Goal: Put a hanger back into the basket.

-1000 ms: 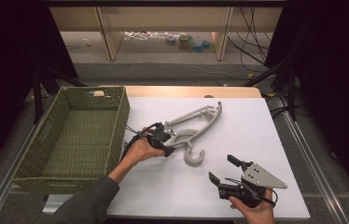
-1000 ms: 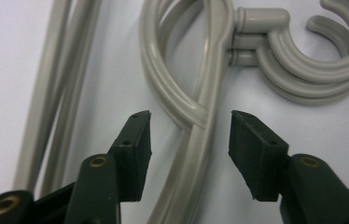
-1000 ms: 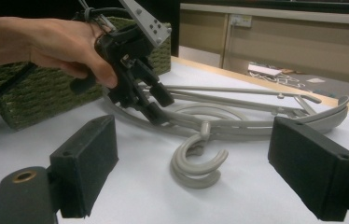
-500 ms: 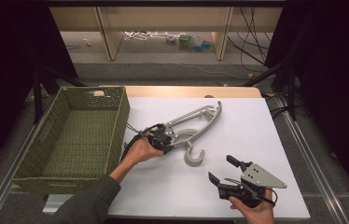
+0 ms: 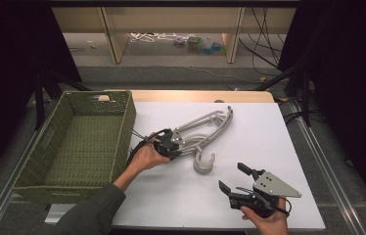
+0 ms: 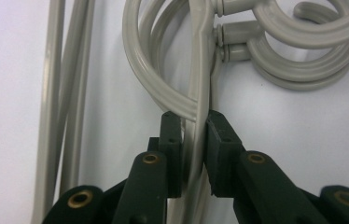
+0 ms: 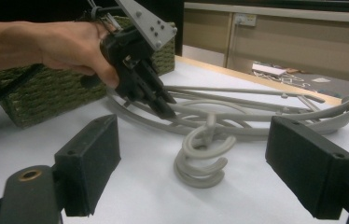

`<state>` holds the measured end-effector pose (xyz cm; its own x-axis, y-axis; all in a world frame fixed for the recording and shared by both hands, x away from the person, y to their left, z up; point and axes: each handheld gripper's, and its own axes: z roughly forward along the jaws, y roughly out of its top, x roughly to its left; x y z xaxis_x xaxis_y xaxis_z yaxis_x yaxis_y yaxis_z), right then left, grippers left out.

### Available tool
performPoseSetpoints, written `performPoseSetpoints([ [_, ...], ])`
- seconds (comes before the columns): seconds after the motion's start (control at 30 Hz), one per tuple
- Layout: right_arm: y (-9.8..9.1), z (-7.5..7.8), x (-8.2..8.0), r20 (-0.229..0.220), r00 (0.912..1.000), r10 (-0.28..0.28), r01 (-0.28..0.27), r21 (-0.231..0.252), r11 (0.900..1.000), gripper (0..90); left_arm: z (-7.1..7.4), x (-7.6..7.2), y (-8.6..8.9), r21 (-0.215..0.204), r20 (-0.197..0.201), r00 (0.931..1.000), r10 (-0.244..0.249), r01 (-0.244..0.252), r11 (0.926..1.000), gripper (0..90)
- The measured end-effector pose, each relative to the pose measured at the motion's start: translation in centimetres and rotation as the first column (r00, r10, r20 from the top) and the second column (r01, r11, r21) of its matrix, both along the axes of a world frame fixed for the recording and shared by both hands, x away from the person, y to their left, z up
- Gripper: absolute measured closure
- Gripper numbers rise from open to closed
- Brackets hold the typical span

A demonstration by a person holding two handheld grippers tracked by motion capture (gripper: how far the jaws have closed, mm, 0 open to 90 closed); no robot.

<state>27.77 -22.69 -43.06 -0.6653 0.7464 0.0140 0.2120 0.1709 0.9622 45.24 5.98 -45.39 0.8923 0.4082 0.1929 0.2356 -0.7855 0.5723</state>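
Grey hangers (image 5: 205,129) gripped on the white table (image 5: 269,147).
The left hand-held gripper (image 5: 177,147) has just clamped one hanger's bar; the right hand-held gripper (image 5: 234,178) rests nearby, jaws wide apart, nothing between them.

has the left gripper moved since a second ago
Yes, slightly. In the high view the left gripper has edged right, away from the green basket, onto the stacked grey hangers; its fingers have just closed on a hanger bar.

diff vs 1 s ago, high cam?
The left gripper has just closed its fingers on a bar of the stacked grey hangers; a second ago they stood open at it. The hangers, the green basket and the open right gripper kept their places.
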Motion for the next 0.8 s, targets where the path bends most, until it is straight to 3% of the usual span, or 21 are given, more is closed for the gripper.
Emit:
performPoseSetpoints([
  [0.3,0.0,0.0,0.0,0.003,1.0,0.003,-0.003,0.004,1.0,18.7,0.9,0.0,0.6,-0.05,0.044,0.9989,0.019,-0.016,0.9986,79.3],
  [0.43,0.0,0.0,0.0,0.002,1.0,-0.002,0.002,-0.002,1.0,18.7,1.7,0.1,1.1,-0.098,0.052,0.9977,0.043,-0.038,0.9945,81.7],
  [0.77,0.0,0.0,0.0,0.002,1.0,0.002,-0.002,0.0,1.0,18.7,3.8,0.2,2.2,-0.207,0.045,0.9967,0.067,-0.056,0.9767,81.7],
  [0.8,0.0,0.0,0.0,0.003,1.0,0.002,-0.002,0.001,1.0,18.7,4.0,0.1,2.3,-0.237,0.032,0.9968,0.073,-0.063,0.9695,81.8],
])
